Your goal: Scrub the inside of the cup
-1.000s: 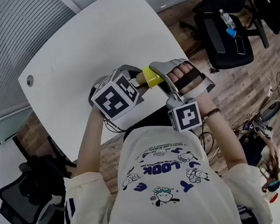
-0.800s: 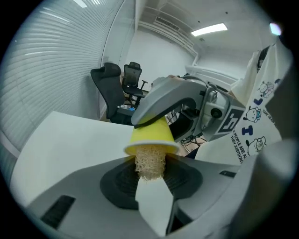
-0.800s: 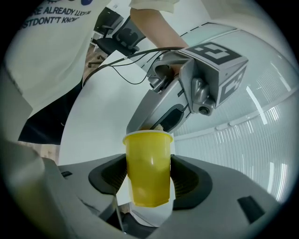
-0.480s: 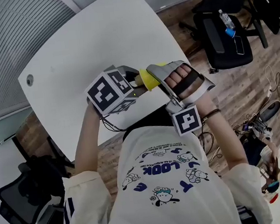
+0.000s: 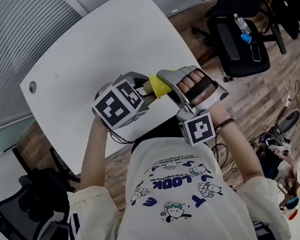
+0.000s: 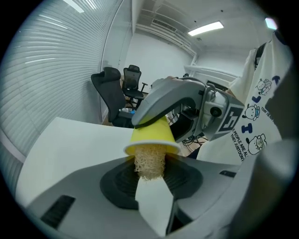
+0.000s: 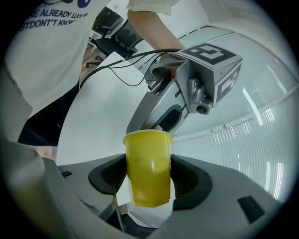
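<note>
The right tool (image 7: 148, 181) grips the yellow cup (image 7: 148, 172). Its two jaws press on the cup's sides, low down near the bottom. The left tool (image 6: 150, 181) is closed on a rough tan scrubber (image 6: 149, 161) and pinches its back end.

Both tools are held up in the air, close to the person's chest, over the near edge of the white table (image 5: 104, 41). The cup does not touch the table.

What matters most is how the cup and the scrubber line up. The cup lies on its side, just to the right of the left tool in the head view. Its open mouth points at the left tool and its bottom points back into the right tool. The scrubber points the other way, straight at the mouth, so the two long lines run almost as one. The front end of the scrubber is already inside the rim. How deep it goes is hard to tell, because the yellow wall hides it.

The two tools face each other, tip to tip, with the cup between them. I think the scrubbing step is in hand. The next move likely needs the scrubber to slide in and out and turn along that same line. If either tool tilts, the scrubber may jam on the rim or push the cup loose.
</note>
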`<act>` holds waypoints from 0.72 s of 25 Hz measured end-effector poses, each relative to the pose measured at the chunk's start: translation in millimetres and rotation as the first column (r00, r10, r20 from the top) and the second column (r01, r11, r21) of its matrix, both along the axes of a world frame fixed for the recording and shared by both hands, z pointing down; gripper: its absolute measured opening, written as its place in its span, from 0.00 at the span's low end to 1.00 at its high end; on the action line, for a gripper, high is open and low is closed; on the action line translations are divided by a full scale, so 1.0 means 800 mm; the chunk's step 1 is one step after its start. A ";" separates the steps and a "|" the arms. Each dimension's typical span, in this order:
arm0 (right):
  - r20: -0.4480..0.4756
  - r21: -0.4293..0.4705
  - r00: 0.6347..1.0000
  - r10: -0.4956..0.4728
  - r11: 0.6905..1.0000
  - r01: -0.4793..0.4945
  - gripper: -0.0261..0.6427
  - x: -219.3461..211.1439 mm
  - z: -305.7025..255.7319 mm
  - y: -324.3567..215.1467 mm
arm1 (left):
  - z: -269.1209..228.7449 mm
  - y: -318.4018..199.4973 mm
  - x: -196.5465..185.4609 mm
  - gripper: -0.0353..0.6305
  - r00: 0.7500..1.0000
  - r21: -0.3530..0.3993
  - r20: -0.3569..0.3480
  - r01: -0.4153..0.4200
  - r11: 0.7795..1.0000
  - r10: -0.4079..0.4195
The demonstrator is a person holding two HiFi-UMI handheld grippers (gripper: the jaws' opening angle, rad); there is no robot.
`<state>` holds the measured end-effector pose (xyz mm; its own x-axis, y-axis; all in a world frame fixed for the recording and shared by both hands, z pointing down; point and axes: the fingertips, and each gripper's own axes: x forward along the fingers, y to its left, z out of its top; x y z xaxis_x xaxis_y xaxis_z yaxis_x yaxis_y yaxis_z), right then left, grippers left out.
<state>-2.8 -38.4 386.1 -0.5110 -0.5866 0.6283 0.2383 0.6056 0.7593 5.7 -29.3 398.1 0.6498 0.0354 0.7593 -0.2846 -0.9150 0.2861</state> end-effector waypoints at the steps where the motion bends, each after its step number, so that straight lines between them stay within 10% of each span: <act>1: 0.004 -0.010 1.000 0.005 1.000 -0.005 0.45 0.000 0.000 0.000 | 0.000 0.000 0.000 0.29 1.000 0.008 0.005 -0.002 1.000 0.002; 18: 0.083 -0.129 0.994 0.076 0.990 -0.064 0.45 -0.005 -0.002 -0.004 | -0.001 -0.009 -0.006 0.29 0.990 0.219 0.135 -0.067 0.973 0.038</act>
<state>-6.9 -41.6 384.3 -0.5279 -0.5423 0.6537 0.1278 0.7102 0.6923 0.6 -36.7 397.3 0.5474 -0.1121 0.8293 -0.2554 -0.9661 0.0380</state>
